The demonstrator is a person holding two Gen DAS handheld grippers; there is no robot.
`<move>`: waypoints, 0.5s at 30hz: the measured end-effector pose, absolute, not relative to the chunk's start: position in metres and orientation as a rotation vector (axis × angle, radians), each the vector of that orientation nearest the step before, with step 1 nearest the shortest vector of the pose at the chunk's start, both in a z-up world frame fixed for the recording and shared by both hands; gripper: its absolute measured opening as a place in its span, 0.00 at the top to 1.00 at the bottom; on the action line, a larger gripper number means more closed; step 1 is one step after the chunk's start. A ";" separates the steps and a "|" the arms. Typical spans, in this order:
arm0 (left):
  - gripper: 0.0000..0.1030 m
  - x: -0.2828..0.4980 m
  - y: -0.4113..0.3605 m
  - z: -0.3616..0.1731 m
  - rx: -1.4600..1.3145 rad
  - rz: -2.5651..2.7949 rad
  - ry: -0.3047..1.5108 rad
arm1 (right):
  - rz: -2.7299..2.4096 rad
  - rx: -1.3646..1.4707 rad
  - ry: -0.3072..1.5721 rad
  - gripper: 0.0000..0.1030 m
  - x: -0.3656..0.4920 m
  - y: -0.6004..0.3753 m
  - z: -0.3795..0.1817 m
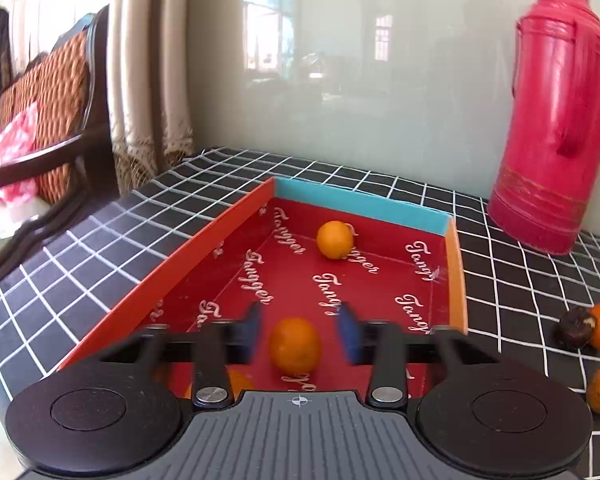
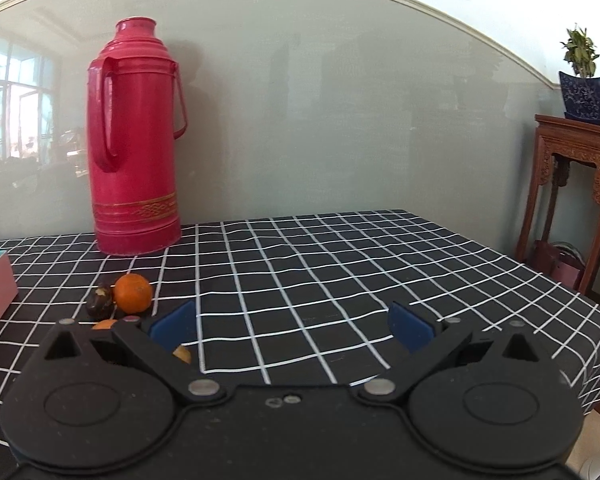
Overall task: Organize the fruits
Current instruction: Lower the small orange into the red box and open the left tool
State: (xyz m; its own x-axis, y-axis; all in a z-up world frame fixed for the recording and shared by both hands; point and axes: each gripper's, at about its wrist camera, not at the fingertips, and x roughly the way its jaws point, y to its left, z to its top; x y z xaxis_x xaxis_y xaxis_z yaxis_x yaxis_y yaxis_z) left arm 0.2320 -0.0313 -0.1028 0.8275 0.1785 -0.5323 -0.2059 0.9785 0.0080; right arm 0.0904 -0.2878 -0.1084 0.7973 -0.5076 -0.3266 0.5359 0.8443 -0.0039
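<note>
The left claw's [image 1: 298, 330] body hides most of an orange [image 1: 238, 384] low in the box [image 1: 172, 264], another orange [image 1: 295, 346] between its pads is blurred, the right claw [image 2: 292, 326] covers parts of two orange pieces [image 2: 105, 324], and the thermos [image 1: 556, 120] top is cut off.

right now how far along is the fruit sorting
Done: at least two round oranges lie in the red cardboard tray, one near its far wall. In hand: nothing; the left gripper is open around an orange, the right gripper is empty. Left: an orange and dark fruit on the checked cloth.
</note>
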 end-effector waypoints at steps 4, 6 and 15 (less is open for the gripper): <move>0.08 0.214 -0.030 -0.089 -0.033 0.210 0.460 | -0.467 0.086 0.342 0.12 0.098 -0.280 -0.112; 0.08 0.209 -0.029 -0.083 -0.019 0.177 0.443 | -0.415 0.088 0.370 0.24 0.104 -0.276 -0.114; 0.07 0.174 0.011 -0.067 -0.049 0.151 0.397 | -0.326 0.162 0.477 0.68 0.133 -0.274 -0.125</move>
State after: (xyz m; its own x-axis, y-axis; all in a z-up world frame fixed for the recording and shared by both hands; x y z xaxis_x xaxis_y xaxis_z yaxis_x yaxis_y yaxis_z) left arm 0.1741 0.0112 -0.0671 0.9110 0.1369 -0.3891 -0.1561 0.9876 -0.0180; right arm 0.1330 -0.2741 -0.1255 0.8380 -0.2693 -0.4746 0.3445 0.9356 0.0774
